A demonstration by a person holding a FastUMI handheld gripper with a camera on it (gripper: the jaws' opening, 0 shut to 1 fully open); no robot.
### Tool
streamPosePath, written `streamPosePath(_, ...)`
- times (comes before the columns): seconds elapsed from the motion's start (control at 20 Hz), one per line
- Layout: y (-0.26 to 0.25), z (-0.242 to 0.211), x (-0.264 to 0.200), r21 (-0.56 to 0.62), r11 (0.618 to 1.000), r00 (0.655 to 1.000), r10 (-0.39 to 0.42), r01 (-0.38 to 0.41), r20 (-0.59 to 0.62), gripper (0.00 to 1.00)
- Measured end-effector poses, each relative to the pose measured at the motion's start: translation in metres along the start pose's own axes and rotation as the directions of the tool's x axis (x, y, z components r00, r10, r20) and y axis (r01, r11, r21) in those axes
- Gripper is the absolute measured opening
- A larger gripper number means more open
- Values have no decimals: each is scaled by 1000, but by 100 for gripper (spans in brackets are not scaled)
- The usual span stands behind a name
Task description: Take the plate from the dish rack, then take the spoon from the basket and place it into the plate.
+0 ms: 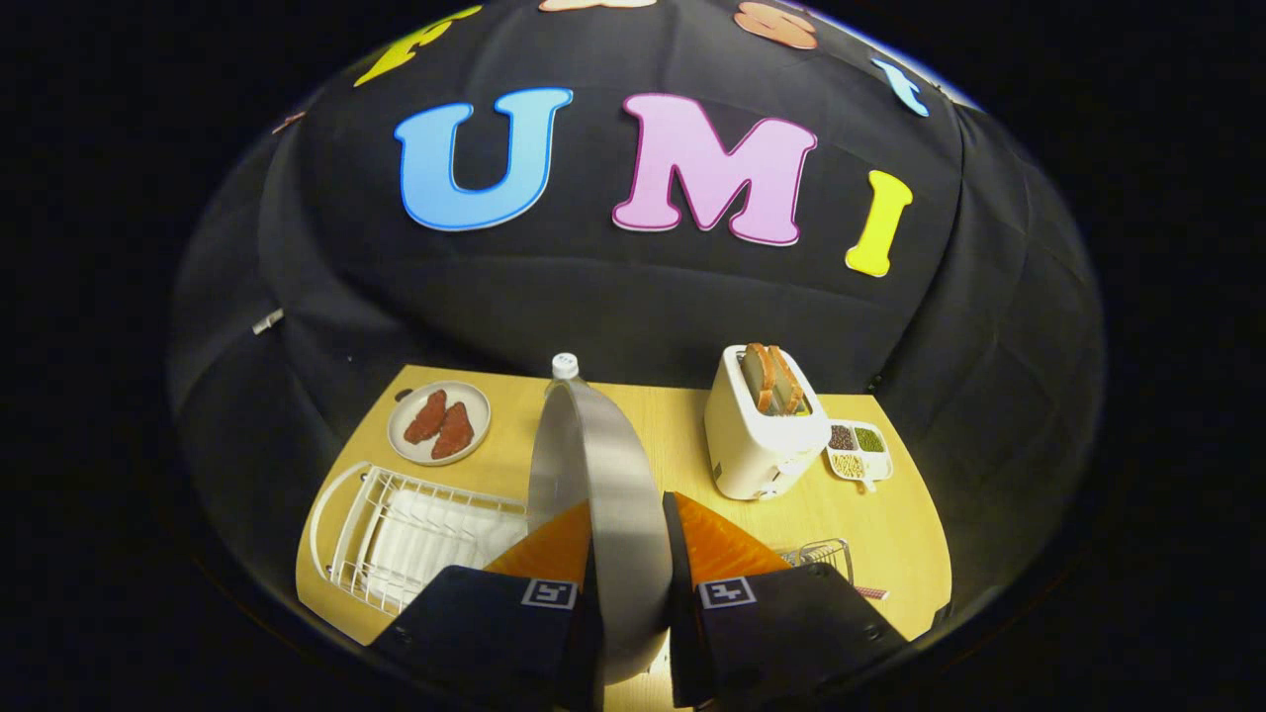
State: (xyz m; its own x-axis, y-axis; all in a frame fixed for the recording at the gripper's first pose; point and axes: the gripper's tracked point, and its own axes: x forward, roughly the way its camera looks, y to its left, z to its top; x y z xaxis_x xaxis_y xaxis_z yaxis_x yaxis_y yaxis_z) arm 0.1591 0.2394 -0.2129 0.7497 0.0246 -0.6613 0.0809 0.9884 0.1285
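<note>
- So the plate [593, 494] is up and in my grip: it stands on edge between the fingers, rim toward the camera, and both fingers look pressed on its lower part. The gripper [628, 539] is clamped on it, no gap that I can see.
- It's clear of the rack [396, 534], which sits just ahead and to the left of the left finger, white wire, looks empty now as far as I can tell.
- I'd call step one mostly done: plate out of the rack, but not set down anywhere yet. It needs a flat landing spot on the table [673, 445] before anything else.
- The basket [821, 556] is just past the right finger, a small wire thing half hidden behind it. There's a reddish bit poking out beside it that could be the spoon handle, but I can't tell for sure.
- Left to do: put the plate down, let go, fetch the spoon, drop it in the plate. So roughly a third in, by my guess.
- Other stuff beyond the fingers: a dish with two reddish pieces [439, 422] ahead left, a bottle [564, 367] peeking over the plate's top edge, a toaster [764, 420] with bread ahead right, and a little divided tray [859, 450] beside it.
- Bare table between toaster and rack looks like the easy place to land.
</note>
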Motion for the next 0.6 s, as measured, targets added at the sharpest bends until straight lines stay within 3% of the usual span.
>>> streamPosePath(0.3,-56,19,-64,127,983,989,122,-133,89,29)
streamPosePath(0.6,-106,-12,-112,195,946,964,242,-259,108,30)
